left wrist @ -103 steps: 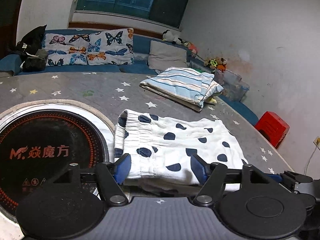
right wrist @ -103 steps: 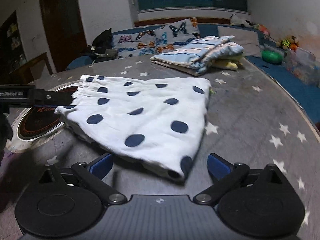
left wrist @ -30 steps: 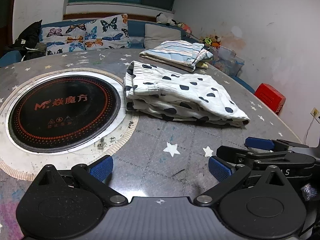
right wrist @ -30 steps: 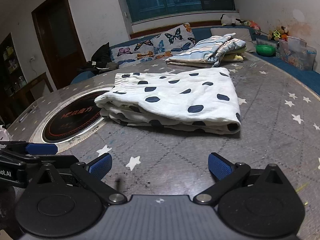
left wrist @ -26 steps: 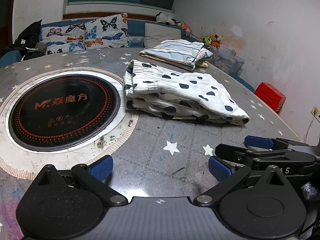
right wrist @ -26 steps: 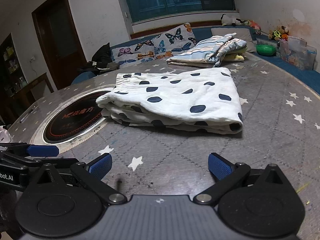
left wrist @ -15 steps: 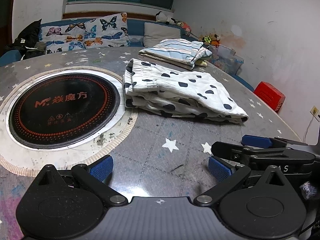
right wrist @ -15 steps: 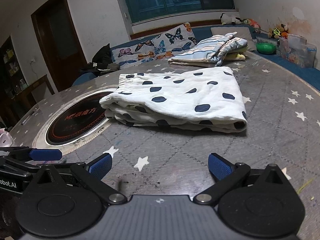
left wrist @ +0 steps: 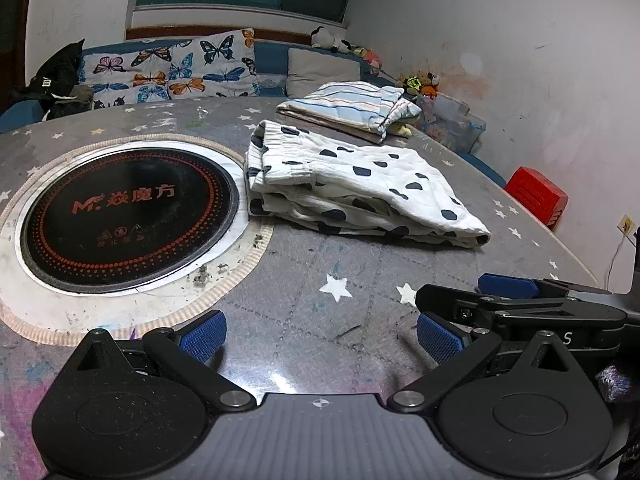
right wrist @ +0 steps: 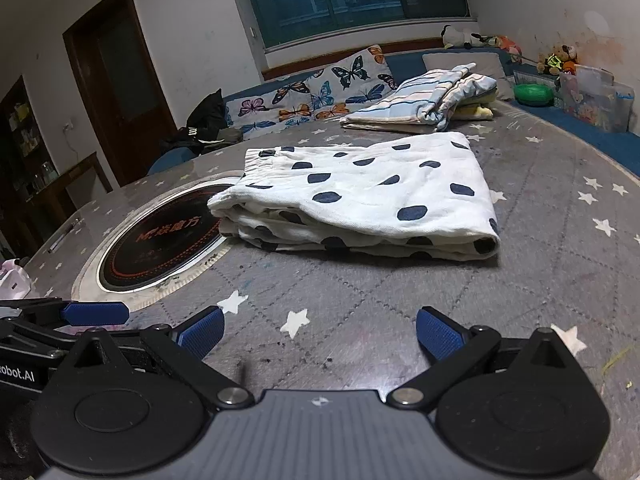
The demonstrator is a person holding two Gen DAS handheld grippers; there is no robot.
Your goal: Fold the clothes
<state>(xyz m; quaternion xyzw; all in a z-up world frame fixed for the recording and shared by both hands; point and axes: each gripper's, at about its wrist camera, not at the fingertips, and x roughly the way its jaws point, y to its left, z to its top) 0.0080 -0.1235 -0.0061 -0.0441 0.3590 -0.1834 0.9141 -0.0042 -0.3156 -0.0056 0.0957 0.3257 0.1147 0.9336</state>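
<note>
A white garment with dark blue dots (left wrist: 352,184) (right wrist: 368,200) lies folded in layers on the grey star-patterned table (left wrist: 328,276) (right wrist: 360,304), beside the round black cooktop (left wrist: 124,212) (right wrist: 160,240). My left gripper (left wrist: 320,336) is open near the table's front edge, well short of the garment, nothing between its blue pads. My right gripper (right wrist: 320,330) is open too, empty, a little in front of the garment's folded edge. The right gripper's fingers (left wrist: 504,286) show at the right of the left wrist view, and the left gripper's fingers (right wrist: 94,313) at the left of the right wrist view.
A folded striped stack (left wrist: 352,104) (right wrist: 424,100) rests on the far side of the table. Behind it run a blue sofa with butterfly cushions (left wrist: 176,68) (right wrist: 316,88) and a black bag (right wrist: 208,120). A red stool (left wrist: 536,200) stands by the right wall, clear bins (right wrist: 596,100) at the back right.
Since 3.4 s ago both grippers have let go of the dotted garment and pulled back toward the table's front edge. Over the last second they drifted only slightly; the garment lies still.
</note>
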